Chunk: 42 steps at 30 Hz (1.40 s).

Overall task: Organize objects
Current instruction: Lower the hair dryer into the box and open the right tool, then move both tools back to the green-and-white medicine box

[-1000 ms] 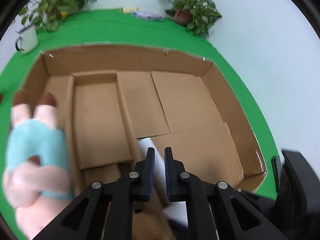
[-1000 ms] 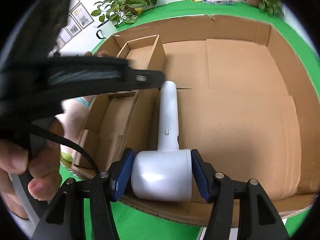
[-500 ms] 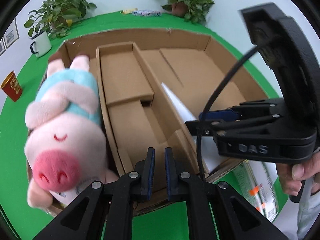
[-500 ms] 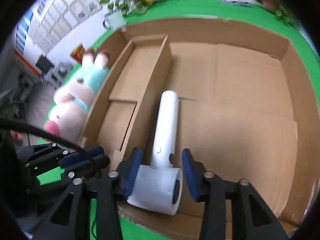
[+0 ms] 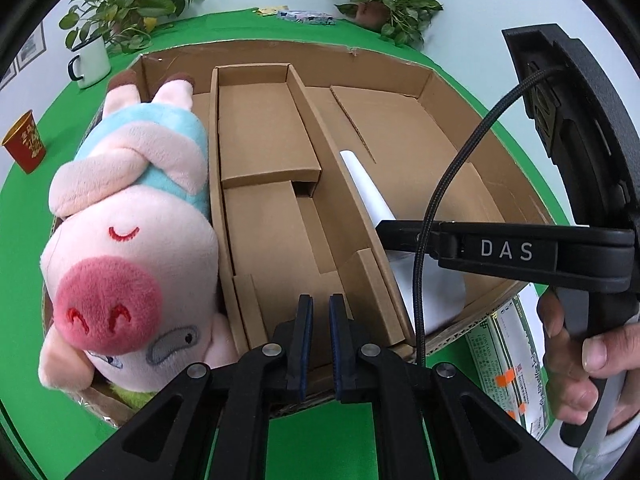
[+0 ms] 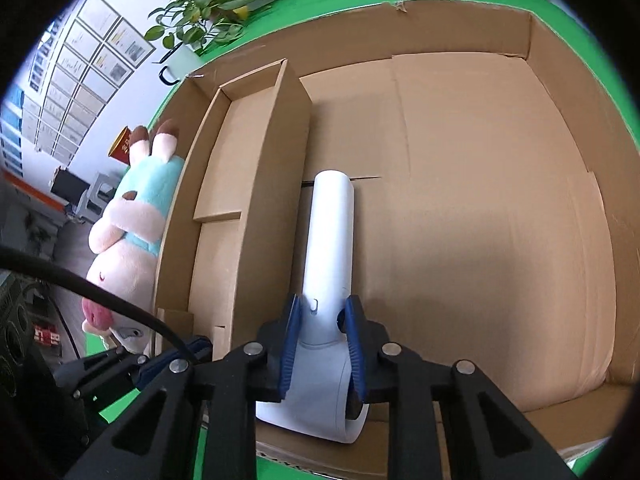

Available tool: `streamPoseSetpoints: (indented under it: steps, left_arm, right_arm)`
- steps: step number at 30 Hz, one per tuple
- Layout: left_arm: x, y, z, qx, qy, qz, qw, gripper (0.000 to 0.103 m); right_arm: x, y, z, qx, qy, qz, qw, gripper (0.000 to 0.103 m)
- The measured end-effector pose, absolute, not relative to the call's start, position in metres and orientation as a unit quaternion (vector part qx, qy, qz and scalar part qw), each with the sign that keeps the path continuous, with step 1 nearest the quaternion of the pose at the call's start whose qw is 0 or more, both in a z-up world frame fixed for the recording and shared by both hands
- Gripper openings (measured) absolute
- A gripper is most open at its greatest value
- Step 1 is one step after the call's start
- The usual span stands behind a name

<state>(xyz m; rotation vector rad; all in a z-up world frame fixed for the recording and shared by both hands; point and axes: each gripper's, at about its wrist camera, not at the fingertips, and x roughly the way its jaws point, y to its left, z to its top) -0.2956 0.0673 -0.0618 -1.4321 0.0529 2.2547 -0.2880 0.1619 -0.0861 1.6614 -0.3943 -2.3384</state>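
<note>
My right gripper [image 6: 322, 334] has its blue pads either side of the white hair dryer [image 6: 326, 264], right where the handle meets the head. Jaws are closing on it; pads look right up against the neck on both sides. Dryer lies flat on the floor of the big cardboard box [image 6: 500, 48], in the wide right-hand section, handle pointing away from me, tight beside the tall cardboard divider [image 6: 276, 184]. Its head sits at the near wall of the box.

My left gripper [image 5: 320, 344] is clenched w/ nothing btwn the pads, hanging over the near edge of the box, above the narrow middle compartment [image 5: 260, 216]. That compartment has only cardboard flaps in it.

Left of that, the pink plush pig [image 5: 124, 236] in a blue shirt lies on its back in the leftmost slot, snout toward me, feet toward the far wall. Something green shows under its head; can't tell what.

In the left wrist view a hand [image 5: 580, 364] grips the right tool's handle, black cable running across. Beyond the box on the green cloth [image 5: 24, 264]: white enamel mug [image 5: 90, 60], red cup [image 5: 26, 146], two potted plants [image 5: 132, 4] at the back.
</note>
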Motion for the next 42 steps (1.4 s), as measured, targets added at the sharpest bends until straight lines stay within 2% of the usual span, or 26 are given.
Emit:
streamPoseSetpoints:
  steps: [8, 10, 11, 12, 13, 14, 15, 17, 19, 21, 27, 32, 34, 36, 37, 38, 40, 41, 42]
  left_arm:
    - [-0.292, 0.067, -0.055, -0.5, 0.02, 0.836, 0.224, 0.008]
    - [-0.283, 0.069, -0.048, -0.479, 0.036, 0.85, 0.215, 0.011]
    - [-0.279, 0.068, -0.044, -0.469, 0.04, 0.857, 0.21, 0.019]
    - [-0.275, 0.067, -0.039, -0.458, 0.043, 0.864, 0.204, 0.032]
    - [-0.27, 0.065, -0.032, -0.443, 0.04, 0.873, 0.202, 0.038]
    - [-0.262, 0.062, -0.023, -0.424, 0.034, 0.884, 0.195, 0.053]
    - [-0.256, 0.061, -0.016, -0.408, 0.032, 0.893, 0.185, 0.067]
    - [-0.234, 0.057, 0.001, -0.361, 0.038, 0.92, 0.146, 0.082]
    - [-0.208, 0.053, 0.015, -0.312, 0.029, 0.941, 0.126, 0.086]
    - [-0.188, 0.055, 0.022, -0.288, 0.024, 0.95, 0.122, 0.095]
    - [-0.153, 0.055, 0.038, -0.251, 0.019, 0.964, 0.083, 0.096]
    - [-0.128, 0.061, 0.04, -0.253, 0.015, 0.964, 0.082, 0.096]
    - [-0.121, 0.062, 0.038, -0.254, 0.023, 0.964, 0.075, 0.096]
    - [-0.114, 0.061, 0.037, -0.254, 0.028, 0.965, 0.065, 0.094]
    - [-0.107, 0.06, 0.038, -0.254, 0.024, 0.965, 0.061, 0.093]
    - [-0.104, 0.059, 0.038, -0.254, 0.022, 0.965, 0.06, 0.09]
    - [-0.098, 0.057, 0.036, -0.258, 0.02, 0.964, 0.061, 0.072]
    - [-0.098, 0.057, 0.035, -0.262, 0.022, 0.963, 0.063, 0.059]
    - [-0.097, 0.057, 0.033, -0.268, 0.025, 0.961, 0.064, 0.047]
  right_arm:
    - [-0.286, 0.172, -0.083, 0.563, -0.159, -0.802, 0.124, 0.024]
    - [-0.279, 0.175, -0.073, 0.544, -0.151, -0.815, 0.126, 0.04]
    - [-0.27, 0.175, -0.062, 0.518, -0.124, -0.839, 0.113, 0.056]
    - [-0.261, 0.176, -0.052, 0.491, -0.098, -0.86, 0.096, 0.069]
    - [-0.253, 0.175, -0.044, 0.473, -0.083, -0.873, 0.085, 0.073]
    - [-0.241, 0.177, -0.035, 0.445, -0.064, -0.89, 0.073, 0.077]
    - [-0.226, 0.18, -0.026, 0.415, -0.05, -0.906, 0.066, 0.079]
    - [-0.2, 0.188, -0.015, 0.377, -0.04, -0.924, 0.051, 0.079]
    - [-0.171, 0.196, -0.009, 0.337, -0.031, -0.941, 0.005, 0.079]
    - [-0.142, 0.199, -0.005, 0.302, -0.039, -0.953, 0.003, 0.079]
    - [-0.096, 0.208, -0.009, 0.297, -0.063, -0.952, 0.041, 0.079]
    - [-0.076, 0.214, -0.012, 0.288, -0.055, -0.956, 0.031, 0.079]
    - [-0.067, 0.213, -0.011, 0.278, -0.047, -0.959, 0.034, 0.064]
    - [-0.062, 0.208, -0.01, 0.276, -0.036, -0.96, 0.033, 0.032]
    - [-0.059, 0.205, -0.011, 0.278, -0.031, -0.959, 0.031, 0.026]
    - [-0.059, 0.203, -0.011, 0.28, -0.025, -0.959, 0.03, 0.023]
    - [-0.055, 0.196, -0.011, 0.275, -0.011, -0.961, 0.036, 0.023]
    - [-0.053, 0.194, -0.01, 0.269, -0.007, -0.962, 0.041, 0.027]
    - [-0.051, 0.192, -0.009, 0.265, -0.005, -0.963, 0.045, 0.043]
